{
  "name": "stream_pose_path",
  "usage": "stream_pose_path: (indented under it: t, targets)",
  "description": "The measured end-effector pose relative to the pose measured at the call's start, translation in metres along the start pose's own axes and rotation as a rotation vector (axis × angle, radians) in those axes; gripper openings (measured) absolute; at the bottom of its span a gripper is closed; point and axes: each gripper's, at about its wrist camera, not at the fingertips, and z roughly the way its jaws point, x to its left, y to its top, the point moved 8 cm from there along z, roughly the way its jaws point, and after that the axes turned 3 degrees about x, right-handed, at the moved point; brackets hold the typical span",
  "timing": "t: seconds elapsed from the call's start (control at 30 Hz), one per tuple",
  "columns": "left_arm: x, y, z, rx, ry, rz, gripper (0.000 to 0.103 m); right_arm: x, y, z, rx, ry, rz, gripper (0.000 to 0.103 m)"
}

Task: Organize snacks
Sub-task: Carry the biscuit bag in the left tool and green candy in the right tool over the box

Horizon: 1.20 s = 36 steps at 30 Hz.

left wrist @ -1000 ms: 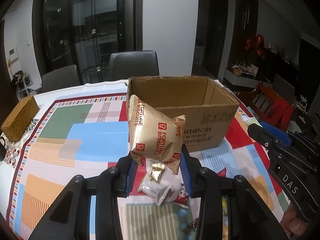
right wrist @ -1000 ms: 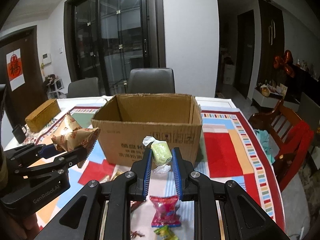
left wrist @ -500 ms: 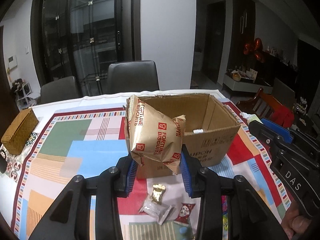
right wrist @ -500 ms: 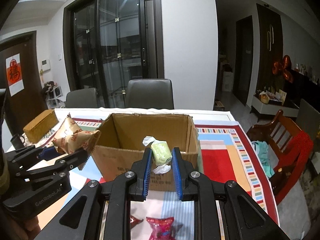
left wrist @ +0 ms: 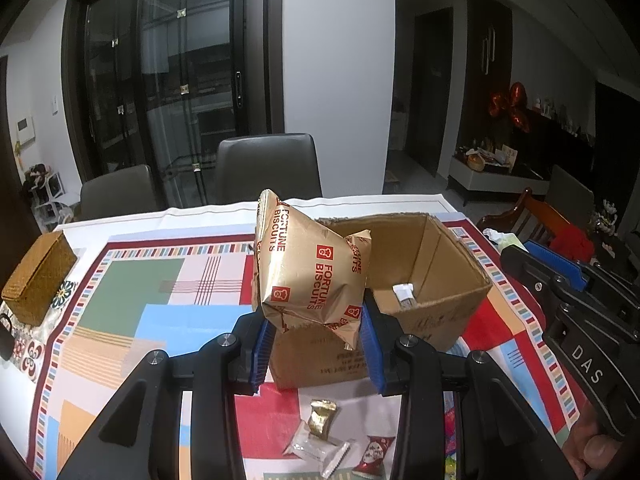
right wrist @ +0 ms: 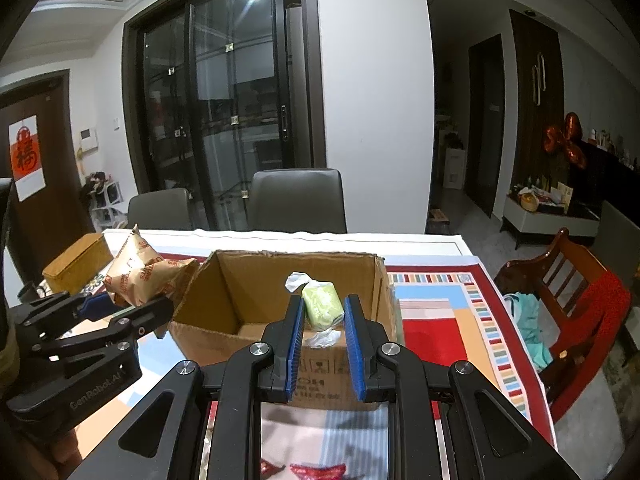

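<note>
My left gripper (left wrist: 314,332) is shut on a gold Fortune Biscuits packet (left wrist: 310,274) and holds it above the near left rim of the open cardboard box (left wrist: 440,276). My right gripper (right wrist: 322,320) is shut on a small green wrapped snack (right wrist: 320,306), held over the box's near rim (right wrist: 280,280). The left gripper with its packet (right wrist: 144,274) also shows in the right wrist view, left of the box. A small white packet (left wrist: 404,294) lies inside the box. Loose snacks (left wrist: 332,436) lie on the tablecloth in front of the box.
The table has a colourful patterned cloth (left wrist: 132,304). A woven box (left wrist: 38,276) sits at its left edge. Two dark chairs (left wrist: 266,168) stand behind the table, and a wooden chair (right wrist: 568,292) with red cloth stands at the right.
Both grippers have risen and moved forward with their snacks, from in front of the box to over its near rim. The box's inside now shows.
</note>
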Motion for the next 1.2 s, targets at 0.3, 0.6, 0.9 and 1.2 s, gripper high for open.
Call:
stream_pose_path:
  t: [0.3,0.6,0.9,1.2]
  targets:
    - [0.001,0.011,0.012,-0.003,-0.006,0.005,0.039,0.001,0.017,0.011,-0.013,-0.002,-0.001,0.022]
    - [0.004,0.021,0.022,-0.002,-0.014,0.001,0.039,0.001,0.032,0.024,-0.022,-0.004,-0.005,0.022]
    - [0.008,0.025,0.035,0.015,-0.016,0.0,0.039,0.001,0.035,0.035,-0.009,-0.008,-0.001,0.022]
    - [0.012,0.027,0.05,0.037,-0.015,-0.014,0.039,0.0,0.034,0.056,0.026,-0.004,0.0,0.022]
